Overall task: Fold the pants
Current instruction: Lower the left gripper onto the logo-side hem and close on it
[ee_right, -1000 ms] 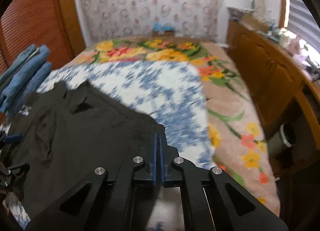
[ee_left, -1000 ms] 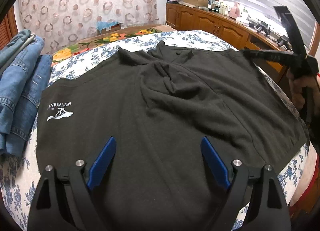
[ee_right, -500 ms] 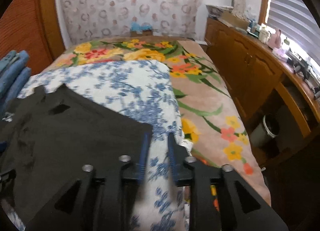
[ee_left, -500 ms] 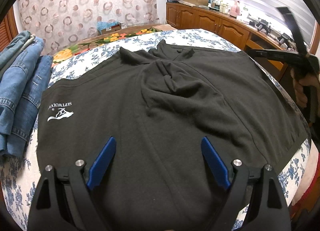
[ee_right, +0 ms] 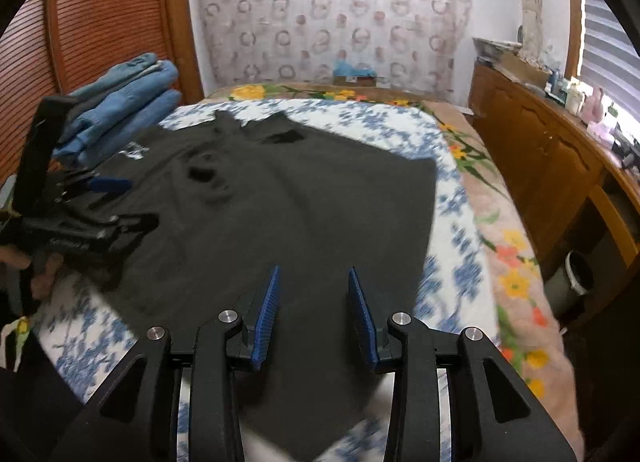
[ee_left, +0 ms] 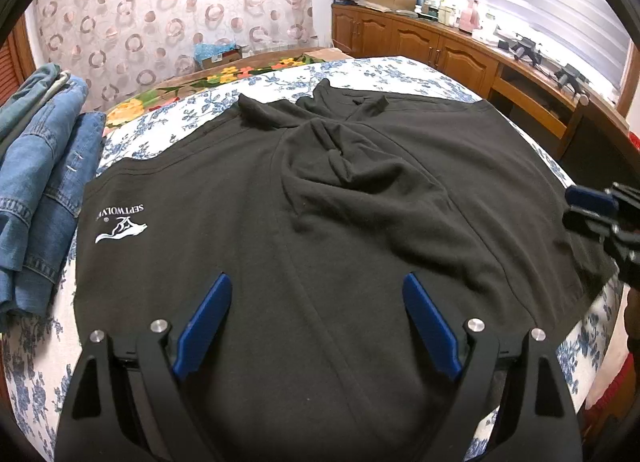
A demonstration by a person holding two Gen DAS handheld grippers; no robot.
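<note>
The black knit pants (ee_left: 320, 230), marked with a white printed logo (ee_left: 120, 224) near one edge, lay spread flat across the bed's white sheet with blue flowers (ee_left: 372, 70). A bunched fold of cloth (ee_left: 340, 158) rose near their middle. The left tongs (ee_left: 316, 314) hung over the near part of the pants with their blue pads (ee_left: 204, 318) set wide apart and nothing between them. In the right wrist view the right tongs (ee_right: 314, 306) stood above the near edge of the same dark cloth, the view blurred; their blue ribbed pads (ee_right: 268, 310) were spreading, and the cloth showed below the gap, ungripped. From the left camera the right tongs (ee_left: 600, 214) appeared at the pants' right border. From the right camera the left tongs (ee_right: 112, 202) showed at the pants' left side, held by a person's hand (ee_right: 36, 270). A stack of folded blue denim jeans (ee_left: 36, 190) lay on the bed just beside the pants on the logo side. Beyond the sheet ran a bright floral blanket (ee_right: 516, 270), a curtain with ring patterns (ee_left: 168, 14), and a wooden cabinet (ee_left: 436, 50) along the window side.
</note>
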